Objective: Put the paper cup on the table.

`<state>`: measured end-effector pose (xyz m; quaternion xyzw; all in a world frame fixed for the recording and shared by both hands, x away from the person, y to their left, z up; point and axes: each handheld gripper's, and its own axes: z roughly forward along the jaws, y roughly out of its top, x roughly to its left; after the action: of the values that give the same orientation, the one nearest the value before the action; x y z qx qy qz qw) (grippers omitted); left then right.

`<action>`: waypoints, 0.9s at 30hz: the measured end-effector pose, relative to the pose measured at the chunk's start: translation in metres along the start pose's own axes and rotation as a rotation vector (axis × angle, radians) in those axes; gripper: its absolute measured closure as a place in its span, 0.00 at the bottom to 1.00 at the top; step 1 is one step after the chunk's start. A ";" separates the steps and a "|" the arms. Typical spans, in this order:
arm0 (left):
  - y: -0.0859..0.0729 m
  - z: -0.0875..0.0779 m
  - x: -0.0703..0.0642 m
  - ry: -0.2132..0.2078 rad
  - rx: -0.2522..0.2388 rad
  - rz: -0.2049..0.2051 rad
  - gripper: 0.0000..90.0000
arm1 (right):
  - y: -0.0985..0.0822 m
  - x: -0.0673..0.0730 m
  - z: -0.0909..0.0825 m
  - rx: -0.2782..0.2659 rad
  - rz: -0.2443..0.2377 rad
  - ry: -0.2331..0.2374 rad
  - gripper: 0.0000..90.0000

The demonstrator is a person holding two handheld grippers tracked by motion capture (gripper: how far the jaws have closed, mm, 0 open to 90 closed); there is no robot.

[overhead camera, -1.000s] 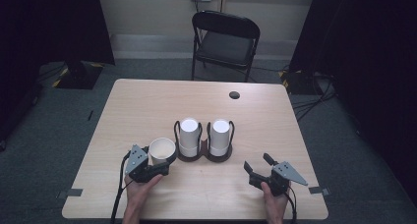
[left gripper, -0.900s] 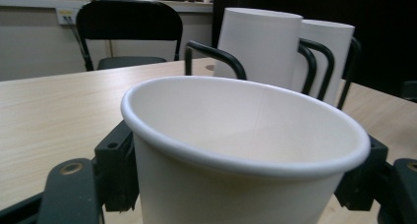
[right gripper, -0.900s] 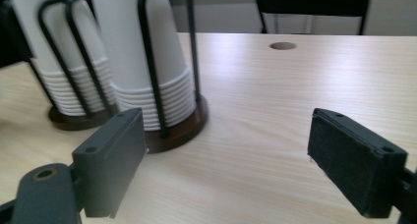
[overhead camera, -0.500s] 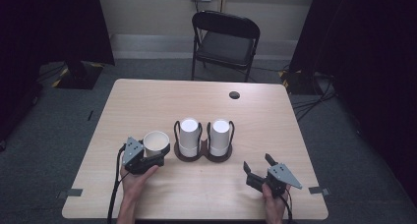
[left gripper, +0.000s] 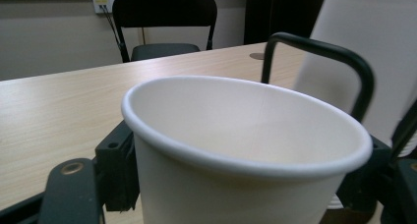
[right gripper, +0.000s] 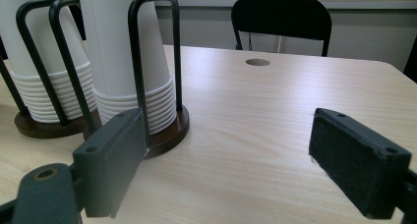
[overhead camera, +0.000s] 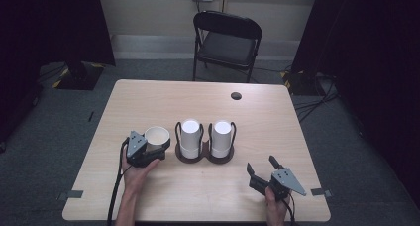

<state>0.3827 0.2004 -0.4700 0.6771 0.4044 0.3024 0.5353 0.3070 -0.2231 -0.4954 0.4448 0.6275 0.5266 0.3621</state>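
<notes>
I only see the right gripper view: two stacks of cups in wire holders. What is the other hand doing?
Observer: The left hand-held gripper grips one paper cup, open side up.
Operator: Where is that cup?
Observer: In the high view it is just left of the left stack, close to its holder.
Operator: Is anything inside it?
Observer: No. The left gripper view looks into it, and it is empty.
</notes>
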 end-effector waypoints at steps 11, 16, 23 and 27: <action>0.010 0.018 0.011 0.012 -0.004 -0.007 0.24 | 0.000 -0.001 0.000 -0.008 0.008 -0.004 0.15; 0.012 0.028 0.016 -0.006 -0.010 0.001 0.24 | 0.000 -0.001 0.000 -0.006 0.012 0.004 0.15; 0.002 0.042 0.019 -0.016 0.026 -0.020 0.24 | 0.000 -0.002 0.000 0.001 0.018 0.006 0.15; -0.002 0.045 0.019 -0.011 0.042 -0.012 0.23 | 0.000 -0.001 0.001 0.009 0.013 0.000 0.16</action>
<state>0.4292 0.1952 -0.4829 0.6872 0.4119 0.2871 0.5251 0.3087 -0.2239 -0.4953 0.4505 0.6269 0.5263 0.3565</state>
